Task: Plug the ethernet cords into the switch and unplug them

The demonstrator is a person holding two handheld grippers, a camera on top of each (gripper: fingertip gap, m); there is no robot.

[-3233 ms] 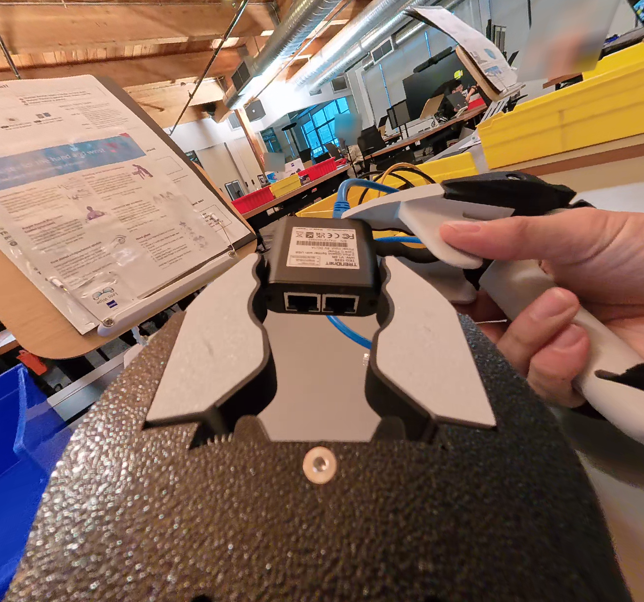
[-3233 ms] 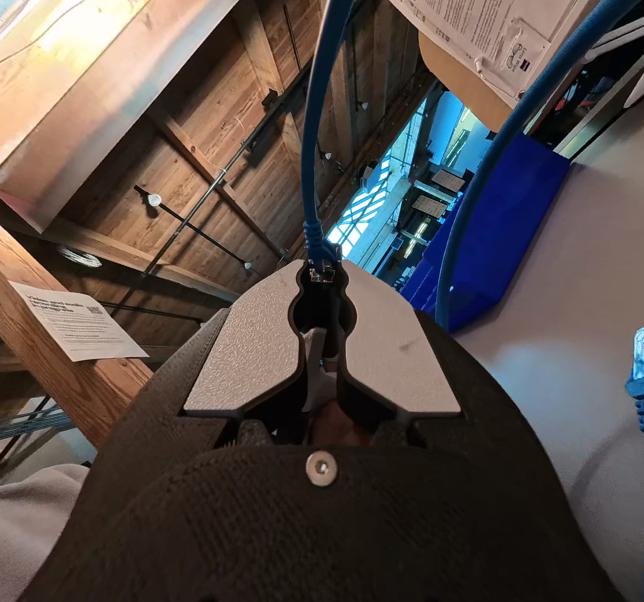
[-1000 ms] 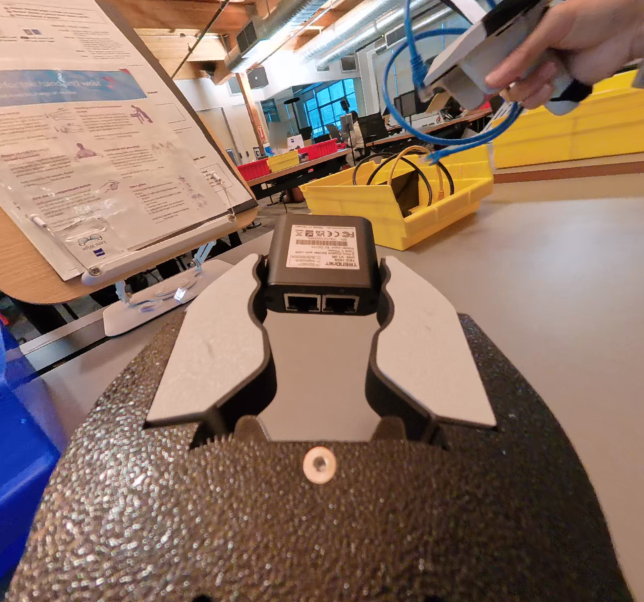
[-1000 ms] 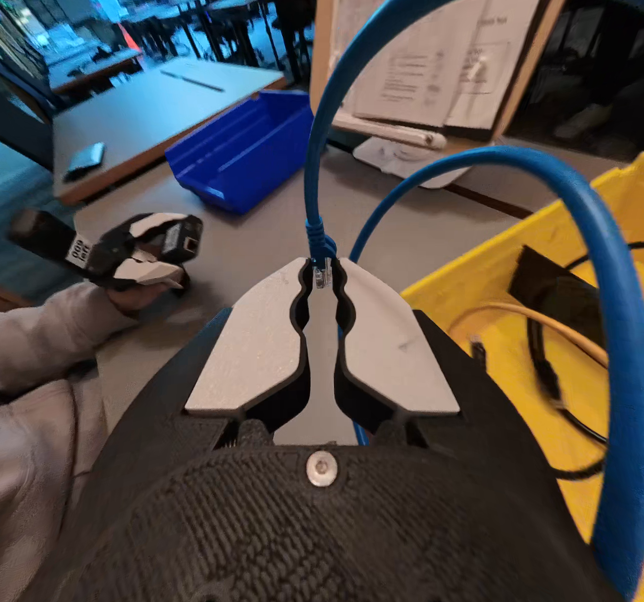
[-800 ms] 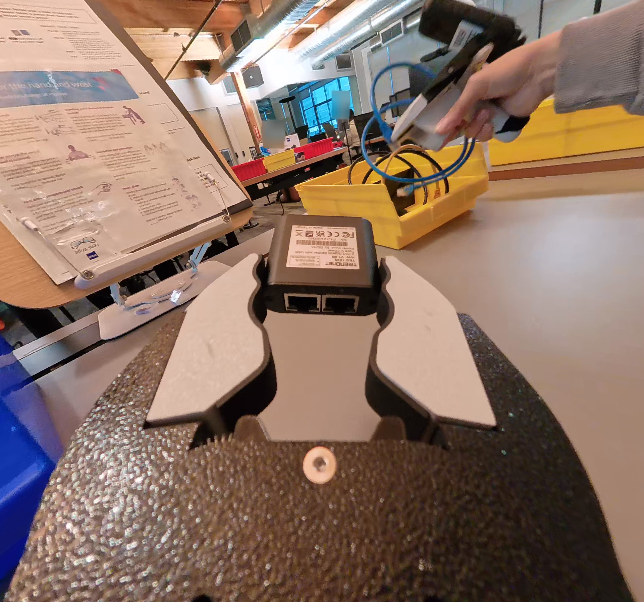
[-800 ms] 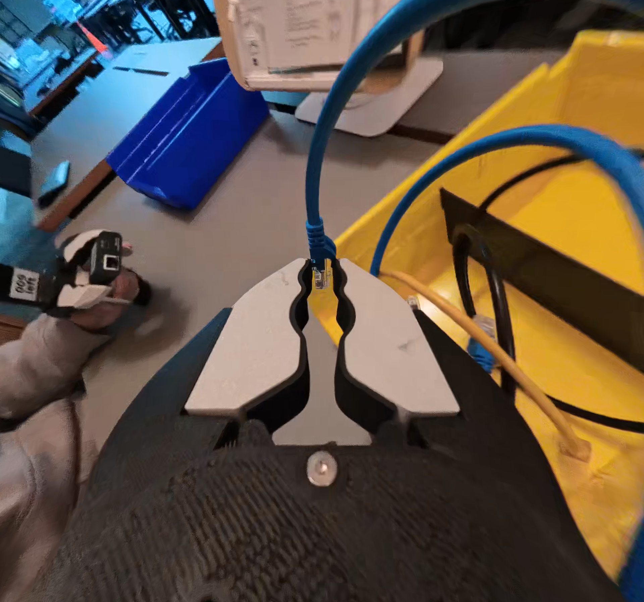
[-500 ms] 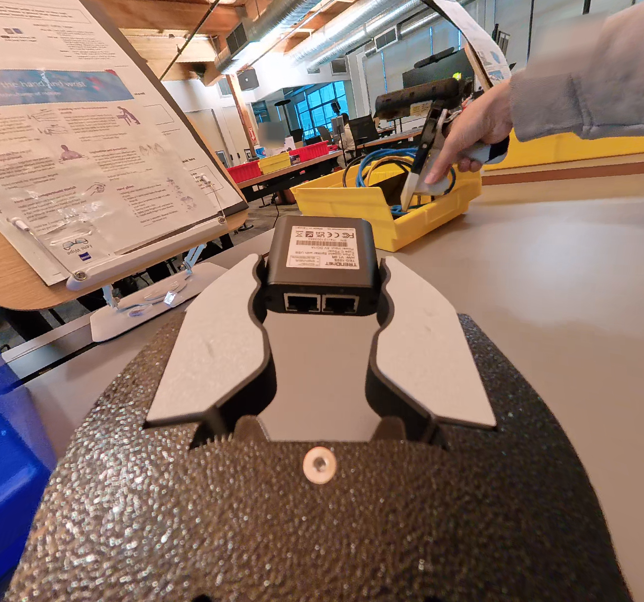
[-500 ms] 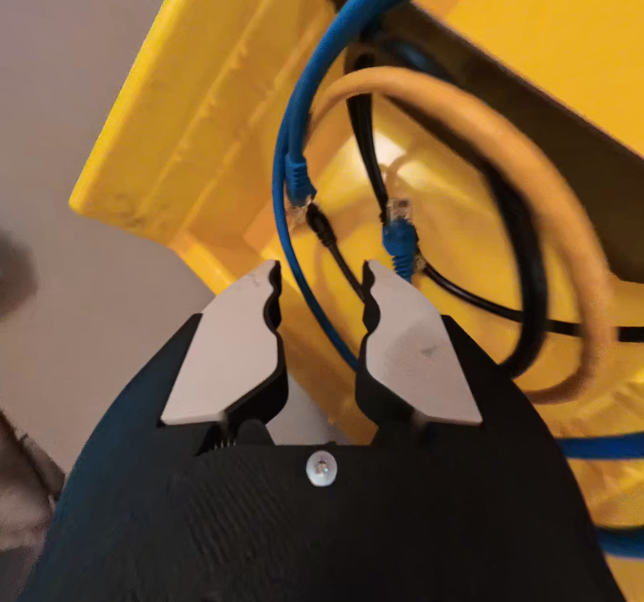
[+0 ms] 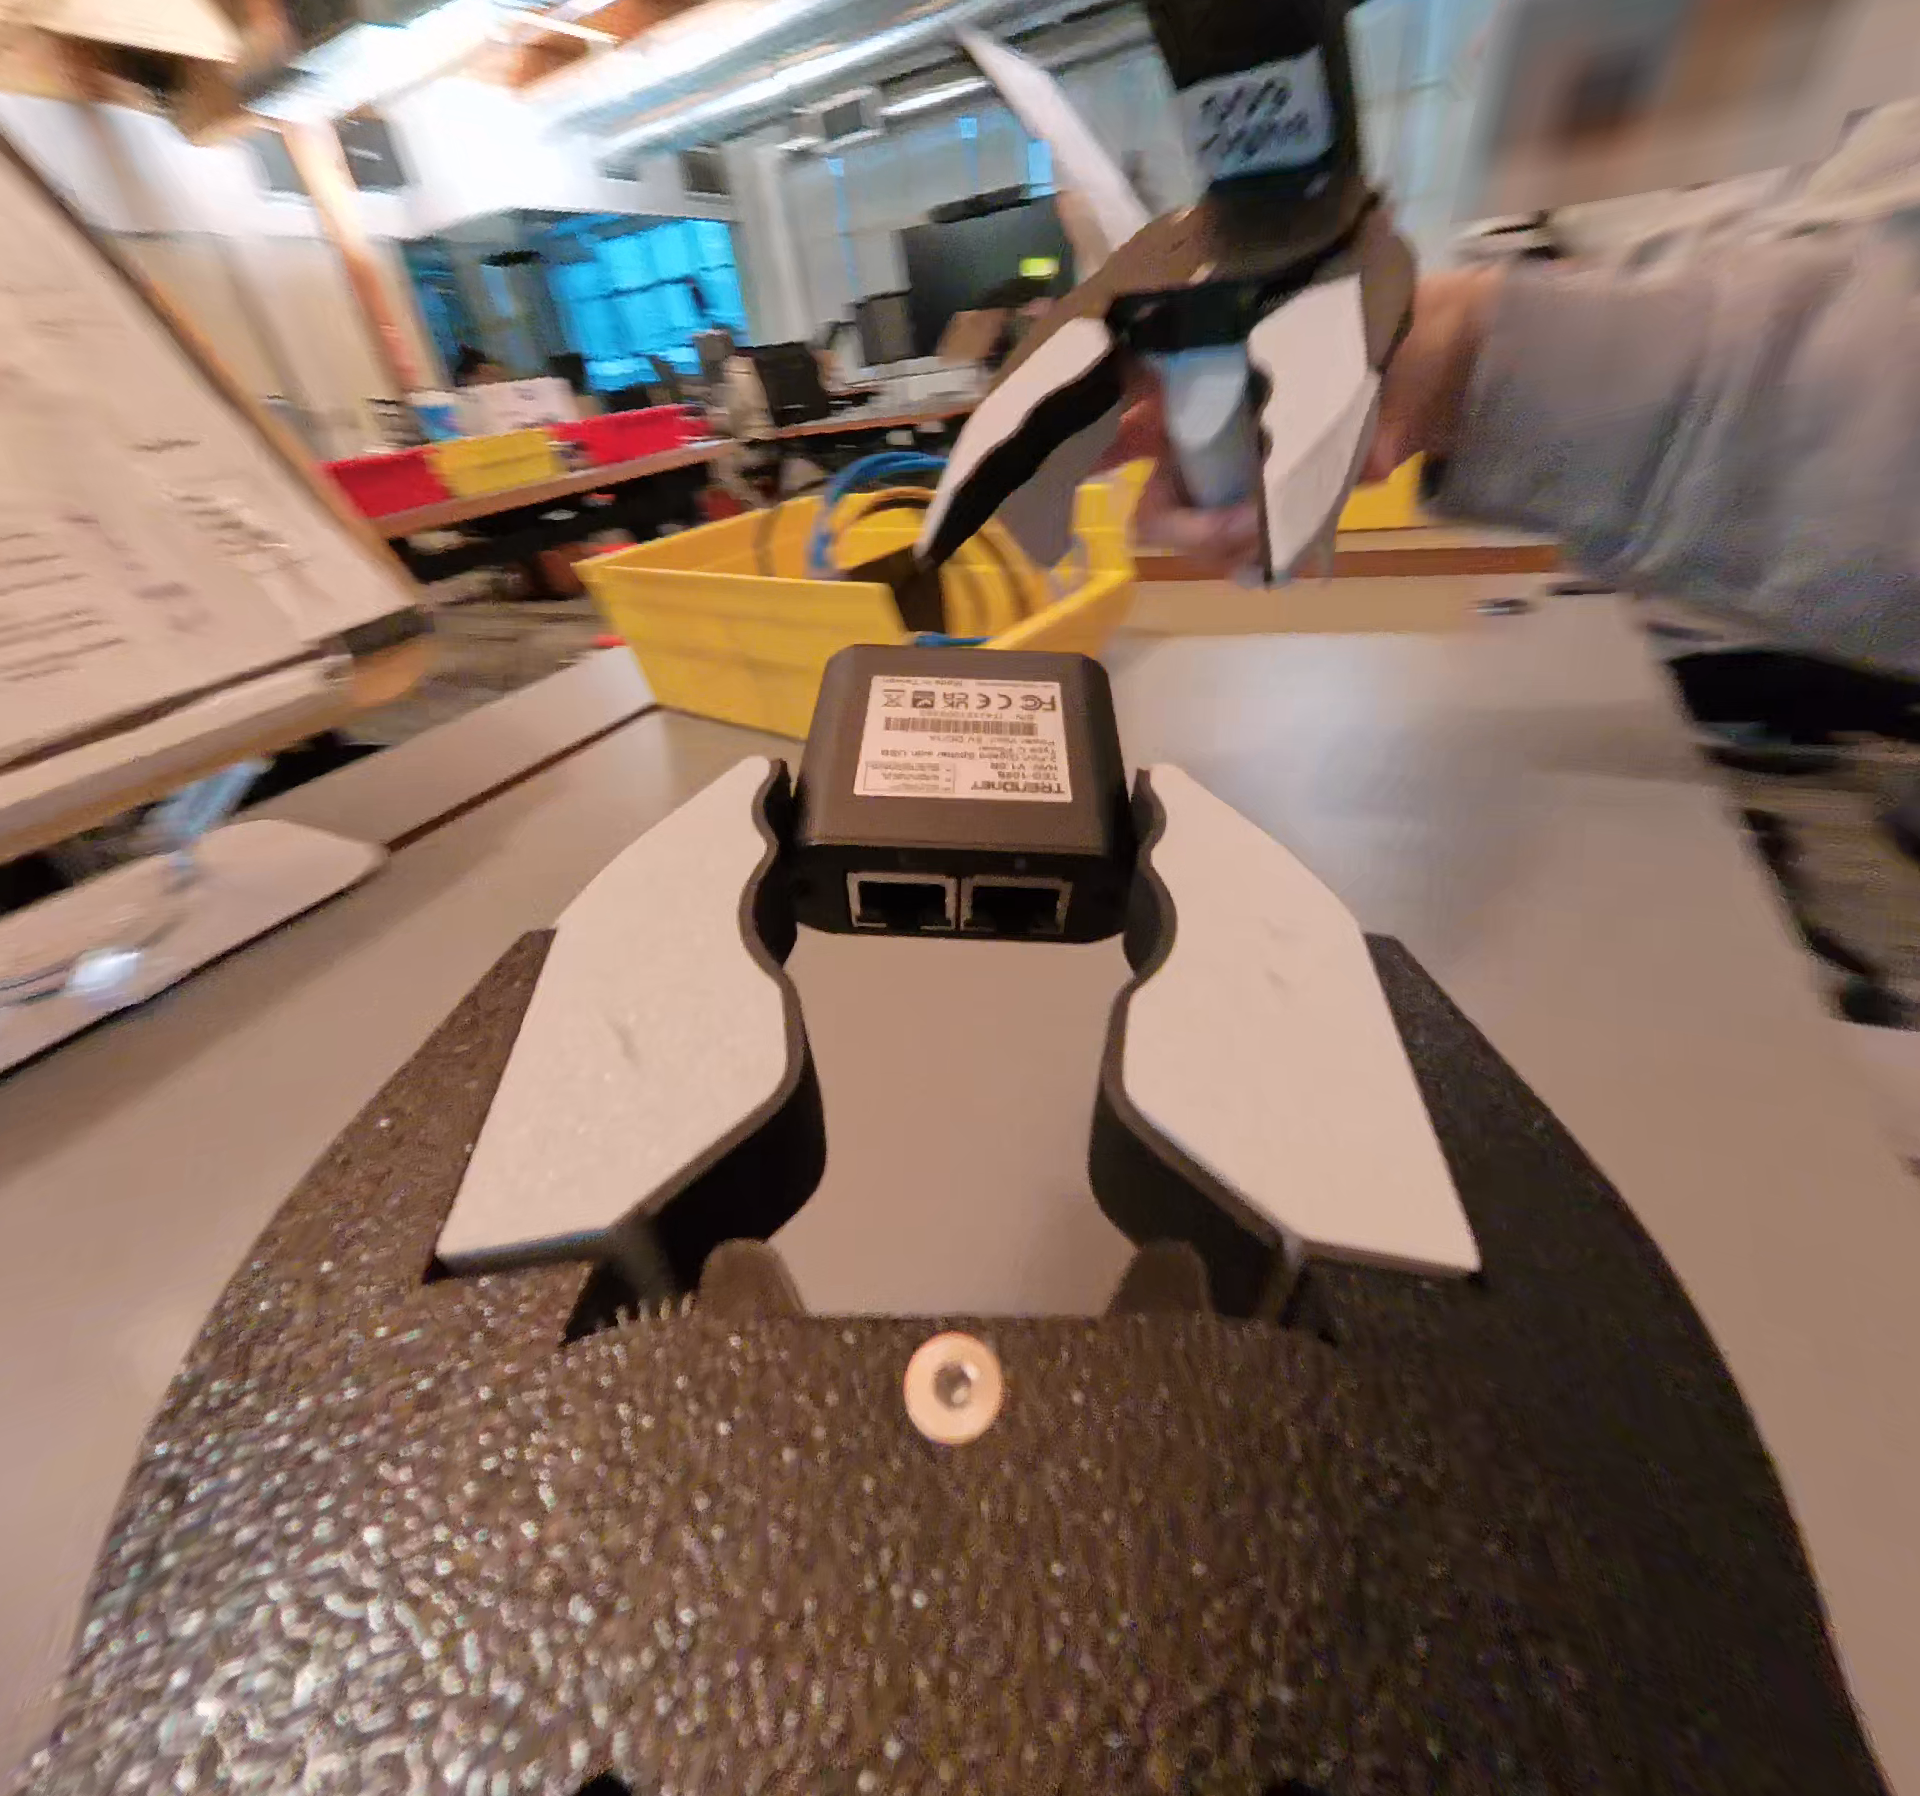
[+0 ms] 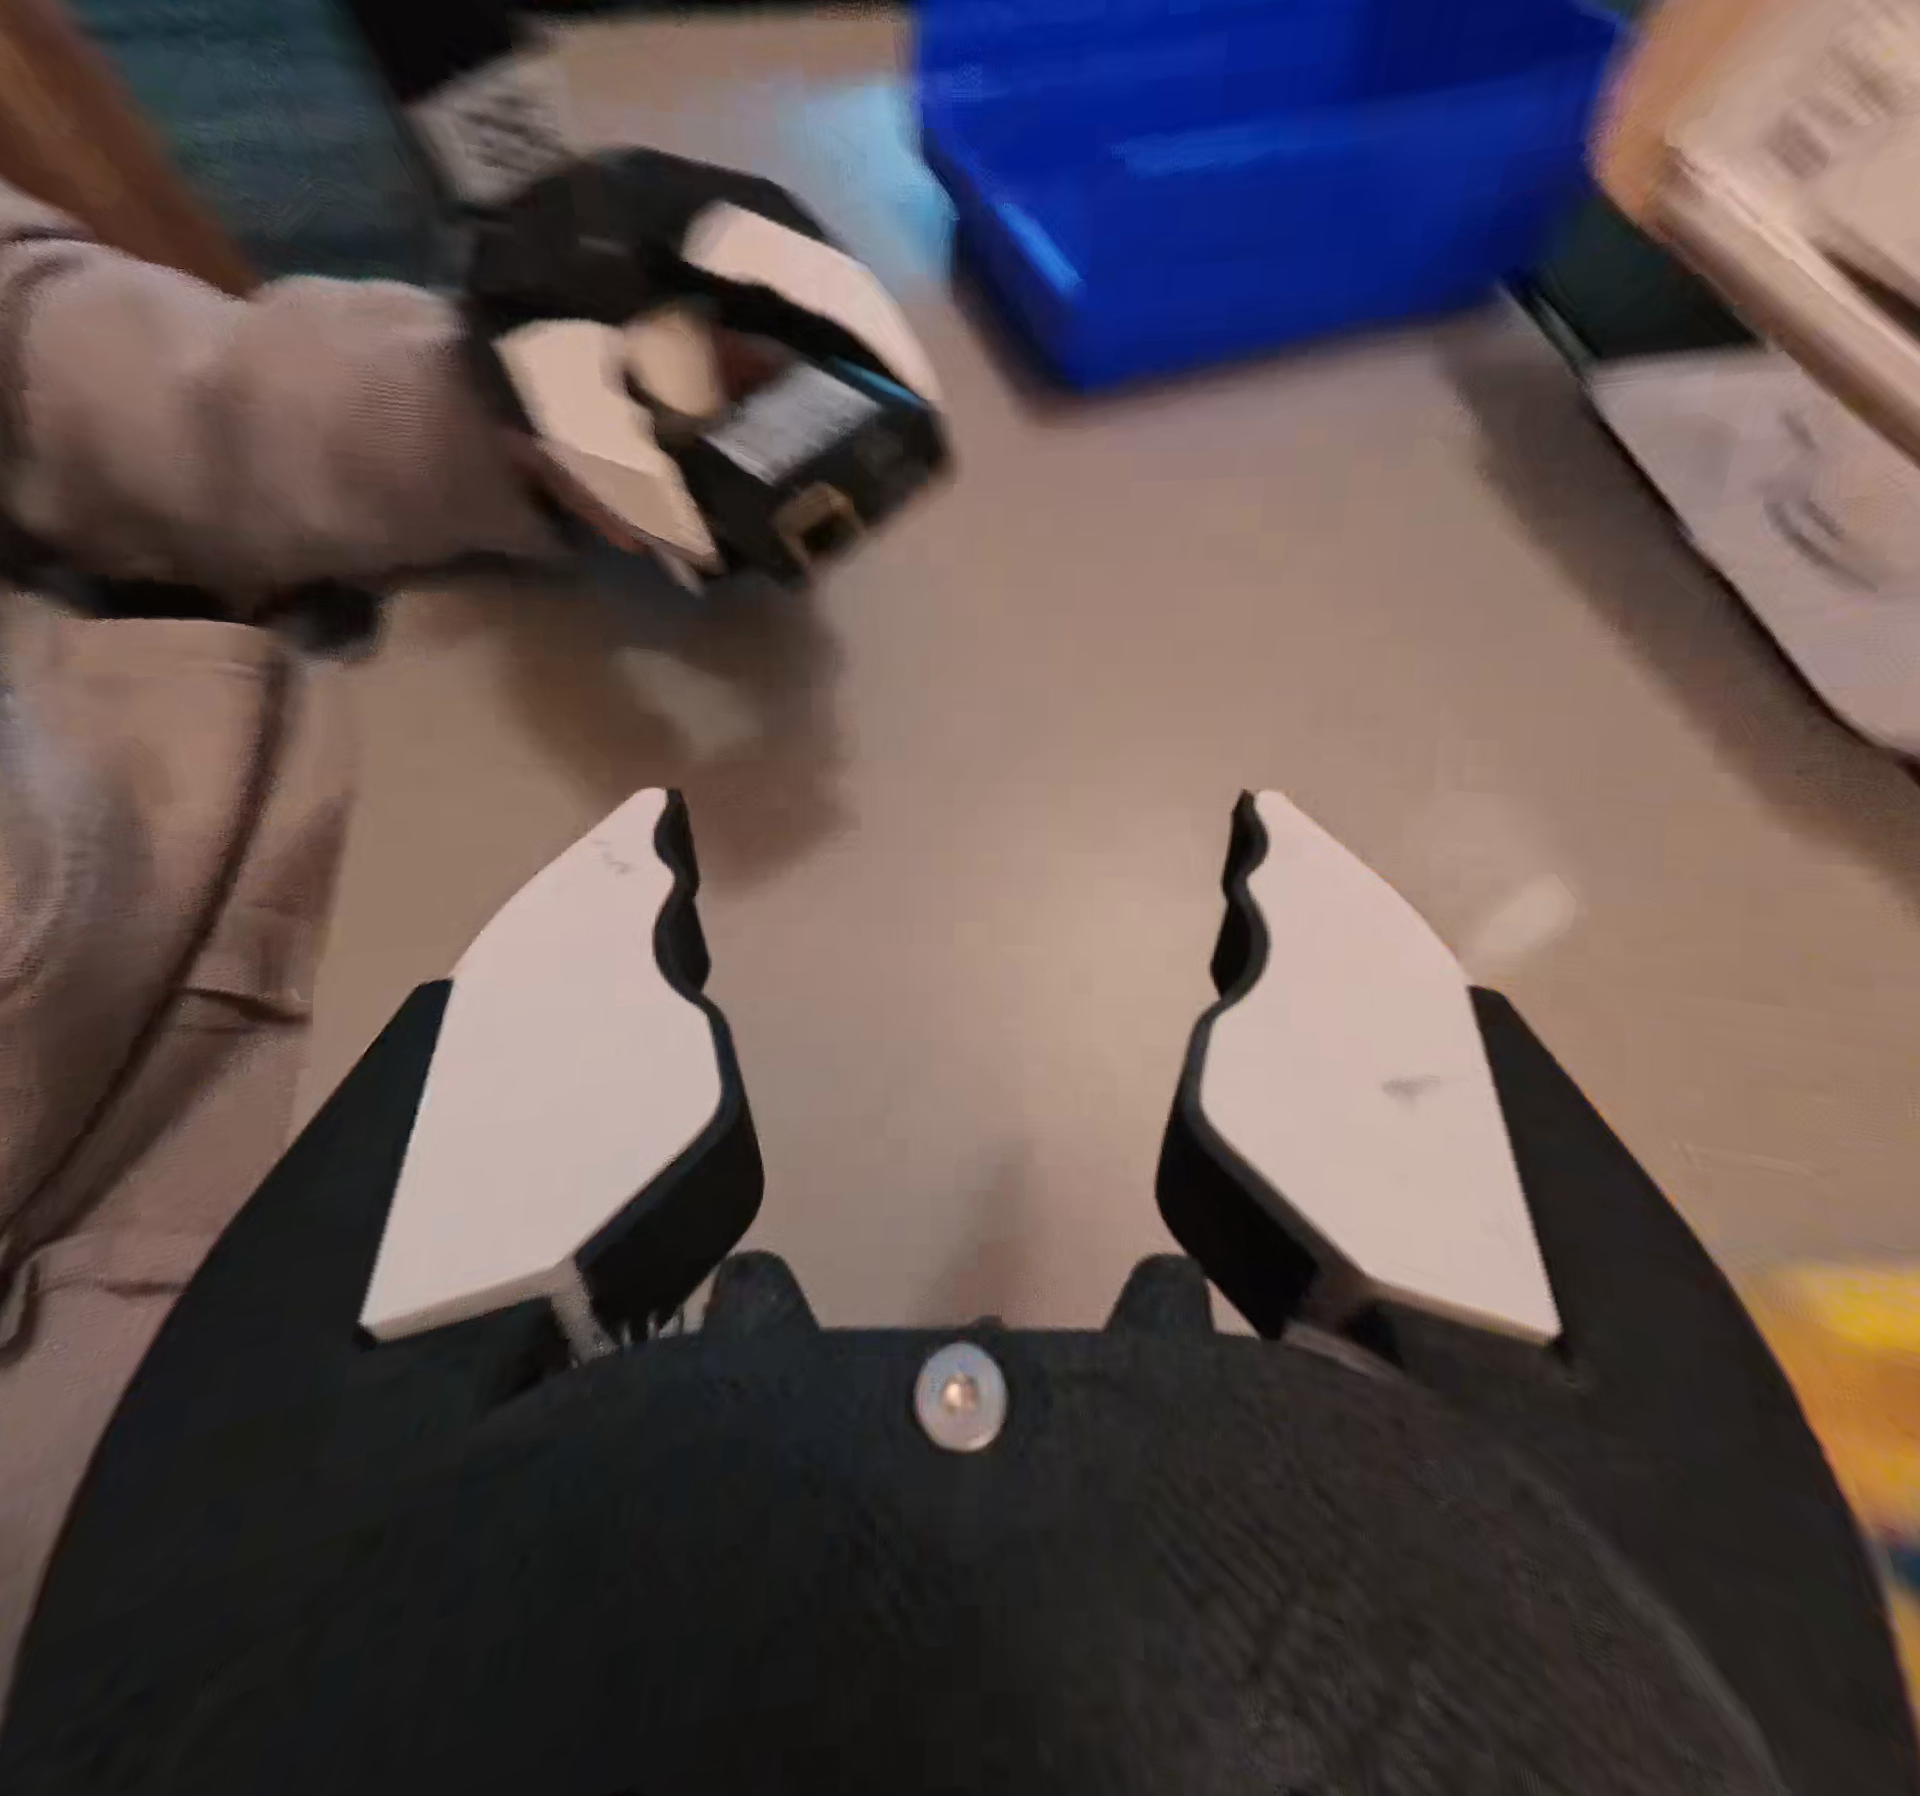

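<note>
Switch (image 9: 961, 790), small black box with two empty ports facing the camera, sits at frame centre in the left wrist view, clamped by its sides between the fingers of the left gripper (image 9: 961, 858), held just above the grey table (image 9: 1455, 811). Left to right in that view: tilted document stand (image 9: 156, 520) at far left; yellow bin (image 9: 748, 624) at upper centre behind the switch, holding coiled blue ethernet cord (image 9: 862, 489) and yellow cord (image 9: 977, 572); right gripper (image 9: 1101, 551) at upper right, jaws spread wide, nothing between them. Right wrist view confirms: right gripper (image 10: 961, 811) wide open and empty over bare table, left gripper with switch (image 10: 821, 468) at upper left, blue bin (image 10: 1247, 146) at upper centre-right. Change: 1.0 s ago the right gripper pinched the blue cord's plug; 0.5 s ago it had opened over the yellow bin; now the cord lies in the bin and the gripper has swung away. Judgement: unplug cycle for this cord done, ports free; next is either another cord or setting the switch down. Frames motion-blurred
</note>
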